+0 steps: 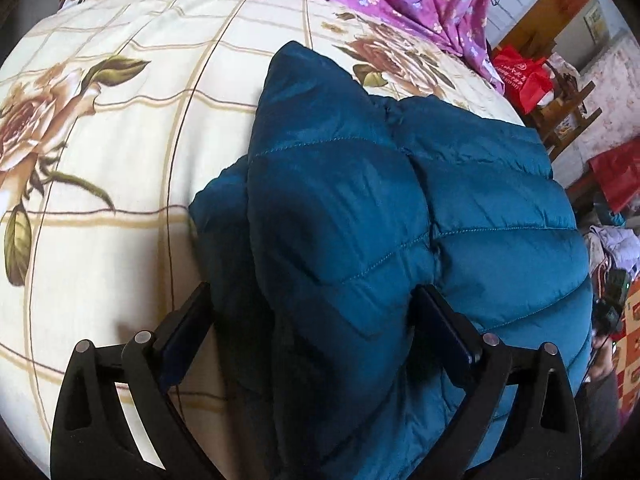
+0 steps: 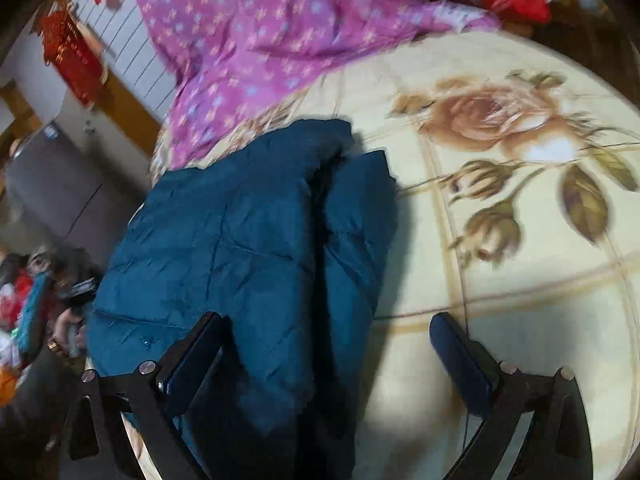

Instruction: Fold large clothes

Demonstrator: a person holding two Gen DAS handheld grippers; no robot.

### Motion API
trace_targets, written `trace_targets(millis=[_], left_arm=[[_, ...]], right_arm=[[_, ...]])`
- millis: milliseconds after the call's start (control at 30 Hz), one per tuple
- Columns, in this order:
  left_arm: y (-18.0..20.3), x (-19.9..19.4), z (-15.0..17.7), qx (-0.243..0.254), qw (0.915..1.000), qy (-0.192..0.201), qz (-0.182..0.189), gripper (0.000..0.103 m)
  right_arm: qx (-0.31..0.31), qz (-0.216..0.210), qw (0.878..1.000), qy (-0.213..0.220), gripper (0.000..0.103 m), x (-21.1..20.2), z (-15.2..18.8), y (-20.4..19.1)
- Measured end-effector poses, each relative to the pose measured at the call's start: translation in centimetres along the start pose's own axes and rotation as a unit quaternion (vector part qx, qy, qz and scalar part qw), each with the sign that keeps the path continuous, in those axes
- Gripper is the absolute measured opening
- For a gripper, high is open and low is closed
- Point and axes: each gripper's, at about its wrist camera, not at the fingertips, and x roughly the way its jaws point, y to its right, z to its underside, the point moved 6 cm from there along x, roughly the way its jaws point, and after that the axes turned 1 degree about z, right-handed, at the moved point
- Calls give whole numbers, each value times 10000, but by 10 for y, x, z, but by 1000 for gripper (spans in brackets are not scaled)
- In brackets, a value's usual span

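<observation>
While my left gripper (image 1: 312,344) straddles a raised fold of the teal quilted puffer jacket (image 1: 400,208), fingers wide apart and not yet pinching, my right gripper (image 2: 328,364) also hangs spread over its edge; the jacket lies on the cream rose-print blanket (image 1: 120,120), long axis running toward the upper frame; my left sits nearer its bulk.

Cloth on cloth, with hard black tooling

The teal jacket (image 1: 400,208) is quilted, puffy cloth with a faint sheen and stitched seams. The rose-printed blanket (image 1: 120,140) looks soft, matt and slightly fuzzy. The purple floral sheet (image 2: 256,40) is thin, crumpled fabric. The left gripper (image 1: 312,320) looks like matt black plastic with shiny metal pins.
</observation>
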Motion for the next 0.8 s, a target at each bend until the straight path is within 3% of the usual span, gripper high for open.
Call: trace_targets(millis=[233,367,400,500,567,733,800], left_arm=[[5,4,-6,188,9996,197,36,89],[5,6,-6,186,9993,319,69,78],[5,5,-6,179,9993,311,123,69],[12,2,-1,222,9989,351,214,46],[21,0,1,348,9983,461,33,40],[39,-8,2,539,9936,786,-603,20],[48,-15,2,596,9908,889,-833,16]], right_arm=[[-337,-1398,9871,-703,103,30,-27,-17],[-572,-1599,9826,-757,100,48,-33,-36],[-586,-1576,9829,-753,91,53,-34,-38],[-611,-1322,9871,-662,68,53,-32,-36],[-803,-1053,9899,-510,59,48,-28,-40],[-1551,339,9871,-202,34,33,-25,-69],[-1658,807,9828,-88,29,24,-27,-80]])
